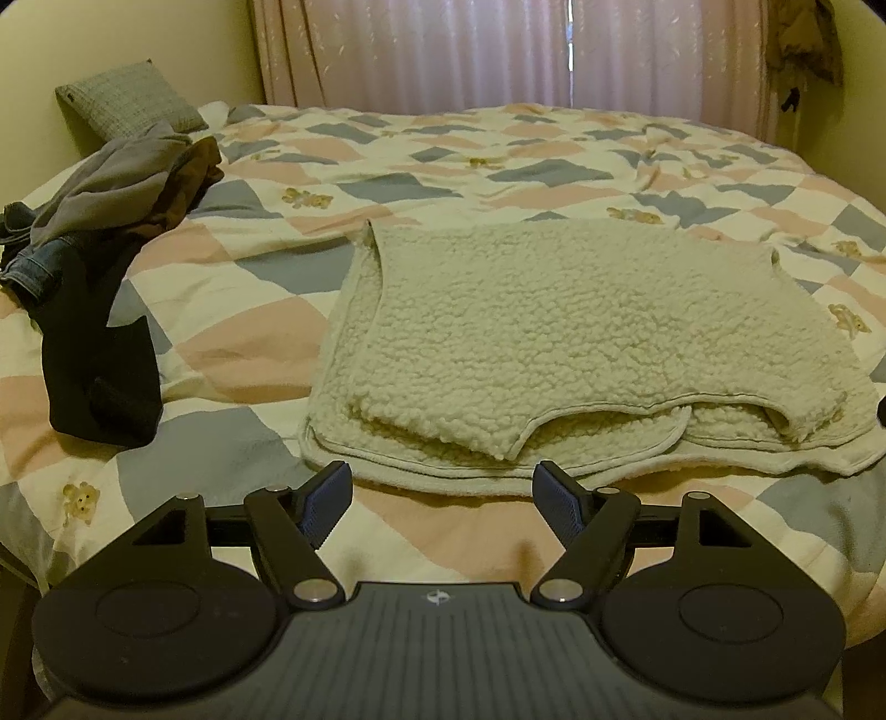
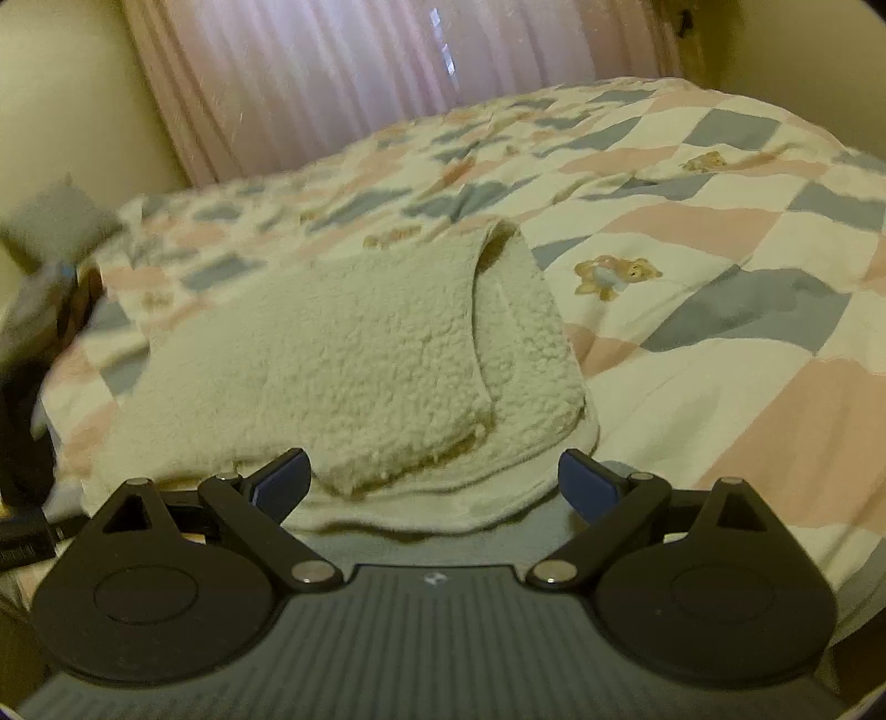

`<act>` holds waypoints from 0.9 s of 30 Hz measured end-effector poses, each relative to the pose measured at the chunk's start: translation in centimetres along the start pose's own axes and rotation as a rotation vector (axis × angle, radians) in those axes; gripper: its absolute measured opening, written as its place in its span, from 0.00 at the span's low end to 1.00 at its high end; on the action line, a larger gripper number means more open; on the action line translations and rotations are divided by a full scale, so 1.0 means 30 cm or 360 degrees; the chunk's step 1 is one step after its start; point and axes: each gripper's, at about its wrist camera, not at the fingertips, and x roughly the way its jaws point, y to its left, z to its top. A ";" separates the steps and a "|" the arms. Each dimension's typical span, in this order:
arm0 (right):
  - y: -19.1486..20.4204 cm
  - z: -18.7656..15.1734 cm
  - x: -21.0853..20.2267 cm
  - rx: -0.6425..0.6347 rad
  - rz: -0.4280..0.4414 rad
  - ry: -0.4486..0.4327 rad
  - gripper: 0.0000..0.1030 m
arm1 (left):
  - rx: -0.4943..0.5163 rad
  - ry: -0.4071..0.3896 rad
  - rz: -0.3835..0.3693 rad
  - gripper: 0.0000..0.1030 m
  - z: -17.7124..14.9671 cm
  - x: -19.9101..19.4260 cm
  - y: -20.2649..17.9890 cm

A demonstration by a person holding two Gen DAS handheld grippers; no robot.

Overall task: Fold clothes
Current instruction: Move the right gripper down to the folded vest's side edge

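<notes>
I was working in a home bedroom: a bed (image 1: 443, 166) spread with a pink, grey and cream patchwork quilt (image 1: 232, 310) printed with teddy bears, a small cushion (image 1: 133, 99) propped against the pale wall, pink curtains (image 1: 498, 50) drawn behind, and loose clothes (image 1: 111, 188) heaped near one edge.

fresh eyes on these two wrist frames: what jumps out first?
The cream fleece garment, partly folded, lies flat in the middle of the patchwork quilt, just ahead of both grippers. The left gripper and right gripper are open, holding nothing. At the bed's left edge sits a heap of dark clothes, below a grey cushion.
</notes>
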 end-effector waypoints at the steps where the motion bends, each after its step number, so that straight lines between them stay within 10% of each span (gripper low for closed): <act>1: -0.030 -0.001 -0.001 0.0086 0.0033 -0.0030 0.89 | -0.0001 -0.0001 0.0000 0.72 0.001 0.003 0.002; 10: -0.326 -0.013 0.115 0.0823 0.0193 -0.0003 0.70 | 0.0012 -0.0025 -0.0022 0.72 0.058 0.073 -0.003; 17: -0.352 -0.006 0.216 0.0951 0.0254 0.0039 0.71 | -0.0014 -0.0018 -0.0070 0.72 0.115 0.167 -0.009; 20: -0.342 -0.006 0.238 0.1023 0.0454 0.0021 0.51 | -0.0017 -0.0033 -0.0083 0.71 0.141 0.204 -0.011; 27: -0.303 -0.028 0.293 0.0984 0.0333 0.0058 0.40 | -0.0017 -0.0073 -0.0189 0.57 0.187 0.289 0.000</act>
